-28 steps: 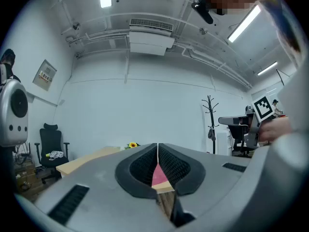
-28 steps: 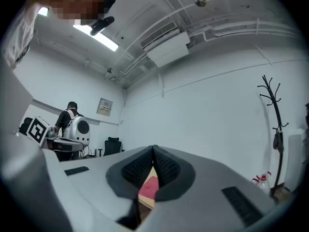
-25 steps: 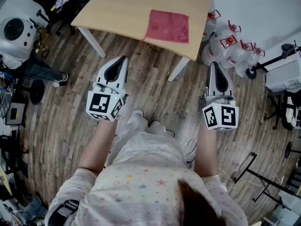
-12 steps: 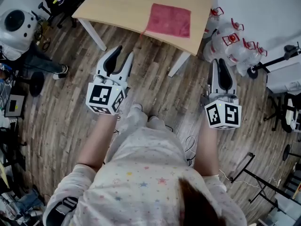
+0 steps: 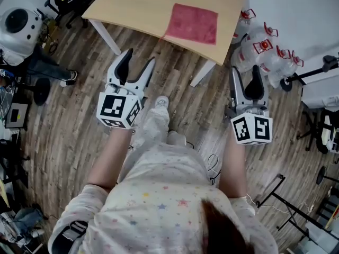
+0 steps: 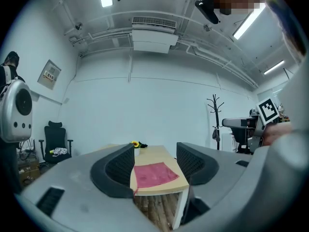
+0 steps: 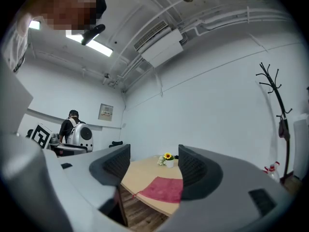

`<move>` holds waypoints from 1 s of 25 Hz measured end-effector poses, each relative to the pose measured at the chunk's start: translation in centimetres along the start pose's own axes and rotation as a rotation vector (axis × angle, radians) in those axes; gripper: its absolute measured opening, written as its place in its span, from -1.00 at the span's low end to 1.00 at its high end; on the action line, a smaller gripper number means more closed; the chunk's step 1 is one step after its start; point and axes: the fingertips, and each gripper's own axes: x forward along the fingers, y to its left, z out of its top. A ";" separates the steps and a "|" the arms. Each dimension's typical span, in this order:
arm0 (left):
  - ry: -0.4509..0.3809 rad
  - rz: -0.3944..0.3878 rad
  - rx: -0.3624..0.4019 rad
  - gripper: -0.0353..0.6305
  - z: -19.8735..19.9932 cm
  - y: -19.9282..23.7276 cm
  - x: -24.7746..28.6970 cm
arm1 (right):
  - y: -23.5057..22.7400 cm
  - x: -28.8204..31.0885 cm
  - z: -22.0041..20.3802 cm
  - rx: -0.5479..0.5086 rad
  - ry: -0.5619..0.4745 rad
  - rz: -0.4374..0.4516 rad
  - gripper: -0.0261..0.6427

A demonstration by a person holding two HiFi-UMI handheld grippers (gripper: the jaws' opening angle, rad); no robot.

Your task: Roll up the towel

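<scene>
A red towel (image 5: 193, 23) lies flat near the front right edge of a light wooden table (image 5: 137, 7). Both grippers are held over the wooden floor, short of the table and apart from the towel. My left gripper (image 5: 139, 62) is open; its jaws have just been opening and nothing is between them. My right gripper (image 5: 246, 74) is also open and empty. The left gripper view shows the towel (image 6: 153, 174) far off past the spread jaws. The right gripper view frames the towel (image 7: 163, 189) the same way.
A small flower pot (image 7: 168, 160) stands at the table's far end. Large water bottles (image 5: 263, 45) crowd the floor right of the table. A white domed machine (image 5: 17, 27) and a chair are at the left. A coat stand (image 6: 215, 121) is by the wall.
Both grippers went from shut to open, the left one first, then wider. The person has stepped a little toward the table, one foot now forward.
</scene>
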 end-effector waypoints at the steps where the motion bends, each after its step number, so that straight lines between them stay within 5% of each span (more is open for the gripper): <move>1: -0.002 -0.005 -0.002 -0.15 0.0 0.2 0.5 | -0.1 0.5 -0.1 -0.004 0.003 0.001 -0.01; 25: 0.016 -0.127 0.038 -0.14 -0.7 12.1 19.2 | -4.7 18.7 -2.5 -0.020 0.064 -0.155 -0.05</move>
